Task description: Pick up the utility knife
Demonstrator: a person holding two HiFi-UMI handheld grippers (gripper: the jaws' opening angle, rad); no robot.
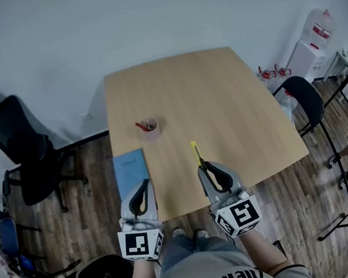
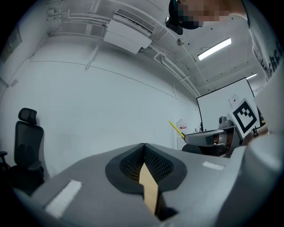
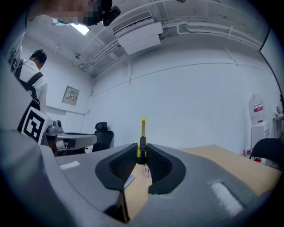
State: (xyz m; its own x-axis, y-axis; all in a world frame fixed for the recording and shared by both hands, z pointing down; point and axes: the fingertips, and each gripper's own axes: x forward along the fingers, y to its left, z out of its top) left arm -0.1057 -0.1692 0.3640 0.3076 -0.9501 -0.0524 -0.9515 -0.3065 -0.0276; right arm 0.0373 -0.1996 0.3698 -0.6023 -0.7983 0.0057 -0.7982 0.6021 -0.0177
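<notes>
Slim yellow utility knife (image 1: 196,152), gripped aloft

Table (image 1: 219,98): pale wood, matt, smooth. Knife (image 1: 196,153): yel. plastic. Pads (image 3: 120,165): blk, ribbed, matt. Floor (image 1: 293,190): dark wood planks.

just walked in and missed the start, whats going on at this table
A person is at the near edge of a wooden table with a gripper in each hand. The right gripper has its fingers closed on a yellow utility knife, which sticks out ahead and looks lifted off the table. The left gripper is shut and empty, near a blue notebook. A small cup stands further back.
</notes>
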